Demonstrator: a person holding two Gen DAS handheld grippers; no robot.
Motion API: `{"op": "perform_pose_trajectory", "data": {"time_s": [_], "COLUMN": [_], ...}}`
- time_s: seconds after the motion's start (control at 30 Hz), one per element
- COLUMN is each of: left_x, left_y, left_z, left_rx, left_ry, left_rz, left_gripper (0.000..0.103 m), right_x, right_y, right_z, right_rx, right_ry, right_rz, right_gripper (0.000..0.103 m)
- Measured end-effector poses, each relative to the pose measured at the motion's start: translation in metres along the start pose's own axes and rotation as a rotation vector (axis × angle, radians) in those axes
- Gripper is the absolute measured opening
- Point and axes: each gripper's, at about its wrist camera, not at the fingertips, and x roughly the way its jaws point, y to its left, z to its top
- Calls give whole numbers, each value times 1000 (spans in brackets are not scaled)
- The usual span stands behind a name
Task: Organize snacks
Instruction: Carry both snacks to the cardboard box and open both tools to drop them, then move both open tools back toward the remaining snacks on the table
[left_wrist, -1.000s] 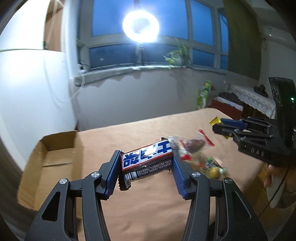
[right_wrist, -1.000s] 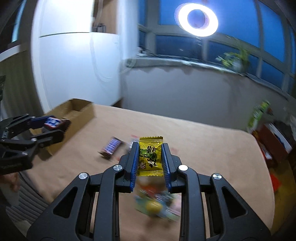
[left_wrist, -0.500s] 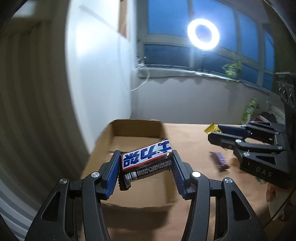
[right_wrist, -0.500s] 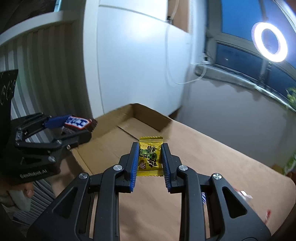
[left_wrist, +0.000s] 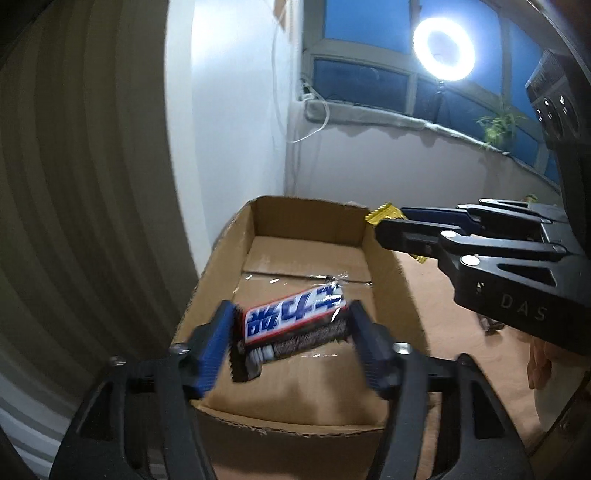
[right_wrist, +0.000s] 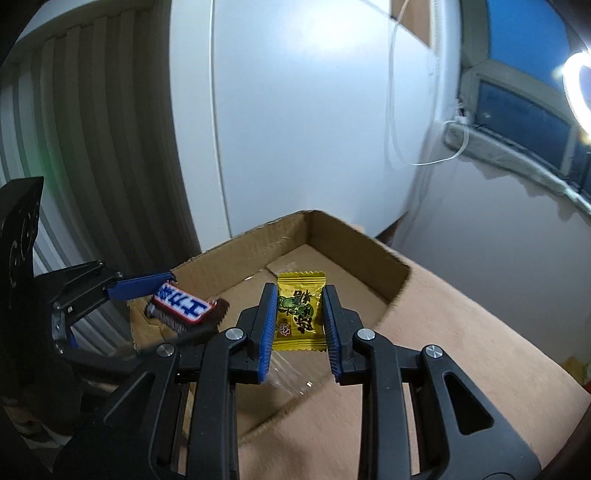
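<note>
My left gripper (left_wrist: 291, 325) is shut on a chocolate bar (left_wrist: 291, 321) with a blue and white wrapper, held over the near end of an open cardboard box (left_wrist: 384, 269). My right gripper (right_wrist: 300, 314) is shut on a yellow candy packet (right_wrist: 300, 314) above the same box (right_wrist: 354, 247). The right gripper also shows in the left wrist view (left_wrist: 391, 225), level with the box's right wall. The left gripper with its bar (right_wrist: 181, 306) shows in the right wrist view at the box's left corner.
The box sits at the corner of a table with a tan cloth (right_wrist: 461, 350). A white wall and a ribbed panel (right_wrist: 92, 147) stand close behind it. A dark wrapped snack (left_wrist: 491, 325) lies on the cloth right of the box.
Both grippers swung left from the snack pile to above the box, each keeping its snack. The box now fills the middle of both views.
</note>
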Motion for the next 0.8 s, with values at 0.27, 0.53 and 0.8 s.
{"op": "perform_pose_trajectory", "data": {"time_s": [0.27, 0.53, 0.8], "left_x": [-12, -41, -66], "left_y": [5, 6, -9], "left_z": [-3, -5, -2], "left_rx": [-16, -15, 4], "left_ry": [-8, -40, -78], "left_rz": [78, 124, 136], "left_gripper": [80, 80, 80], "right_x": [-13, -55, -102], "right_y": [18, 35, 34], "right_z": [-4, 0, -8], "right_rx": [-65, -99, -73], "right_ry": [-7, -14, -45], "right_rz": [-113, -380, -433], "right_gripper": [69, 97, 97]}}
